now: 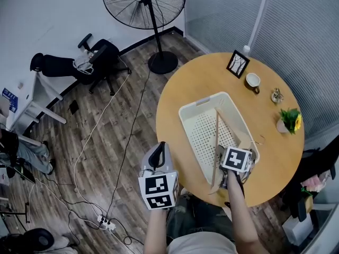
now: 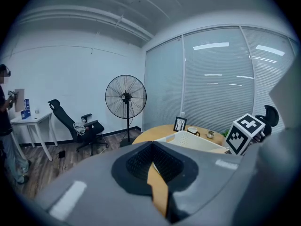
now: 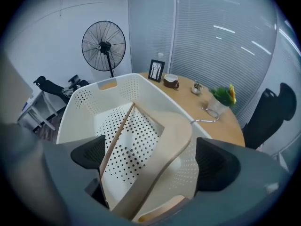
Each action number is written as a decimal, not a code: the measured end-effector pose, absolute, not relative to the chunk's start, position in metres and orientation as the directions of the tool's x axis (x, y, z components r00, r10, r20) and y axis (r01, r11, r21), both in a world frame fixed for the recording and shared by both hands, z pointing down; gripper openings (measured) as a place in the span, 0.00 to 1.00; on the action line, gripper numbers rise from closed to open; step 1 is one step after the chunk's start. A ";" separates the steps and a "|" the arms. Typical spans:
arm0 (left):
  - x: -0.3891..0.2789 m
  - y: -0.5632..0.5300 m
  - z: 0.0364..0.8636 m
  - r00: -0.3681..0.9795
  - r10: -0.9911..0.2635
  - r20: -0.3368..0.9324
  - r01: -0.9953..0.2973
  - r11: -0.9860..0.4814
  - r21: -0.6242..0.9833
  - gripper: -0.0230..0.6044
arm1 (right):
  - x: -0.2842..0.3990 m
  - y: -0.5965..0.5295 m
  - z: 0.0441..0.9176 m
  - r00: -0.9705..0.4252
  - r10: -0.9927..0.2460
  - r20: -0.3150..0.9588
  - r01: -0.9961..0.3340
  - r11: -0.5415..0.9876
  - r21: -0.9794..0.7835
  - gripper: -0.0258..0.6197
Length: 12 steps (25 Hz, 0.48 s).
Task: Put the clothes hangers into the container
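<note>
A white perforated basket (image 1: 186,121) (image 3: 84,100) stands on the round wooden table (image 1: 185,83). One wooden clothes hanger (image 1: 216,136) (image 3: 175,140) lies in it, with its bar running down to the floor of the basket, one shoulder on the right rim, and its metal hook (image 3: 205,121) outside over the tabletop. My right gripper (image 1: 228,153) (image 3: 153,159) is open at the basket's near end. The hanger passes between its pads (image 3: 89,154) without touching them. My left gripper (image 1: 159,151) (image 2: 153,161) is shut, held off the table's left side over the floor, nothing visibly in it.
A picture frame (image 1: 238,63), a cup (image 1: 252,80), a small ornament (image 1: 276,94) and a potted plant (image 1: 290,119) sit along the table's far right. A standing fan (image 1: 153,15), an office chair (image 1: 90,62) and floor cables (image 1: 106,224) are to the left.
</note>
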<state>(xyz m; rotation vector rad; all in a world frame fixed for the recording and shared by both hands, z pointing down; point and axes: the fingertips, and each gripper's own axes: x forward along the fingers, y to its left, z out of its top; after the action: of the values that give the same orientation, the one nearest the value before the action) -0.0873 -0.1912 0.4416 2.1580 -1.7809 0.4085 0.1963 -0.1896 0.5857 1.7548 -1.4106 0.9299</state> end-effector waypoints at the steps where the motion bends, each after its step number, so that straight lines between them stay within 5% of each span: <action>1: -0.088 -0.192 0.441 0.184 -0.894 0.408 -0.983 -0.176 0.058 0.04 | 0.196 -0.192 0.583 0.164 -0.498 0.852 -0.983 -0.156 0.098 0.99; 12: -0.082 -0.201 0.425 0.189 -0.910 0.368 -0.982 -0.186 0.042 0.04 | 0.194 -0.217 0.530 0.072 -0.710 0.701 -0.994 0.004 0.106 0.95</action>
<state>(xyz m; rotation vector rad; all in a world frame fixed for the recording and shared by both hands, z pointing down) -0.0820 -0.2006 0.4251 2.1978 -1.8051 0.3804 0.1938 -0.2168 0.5302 1.7637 -1.6947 0.6187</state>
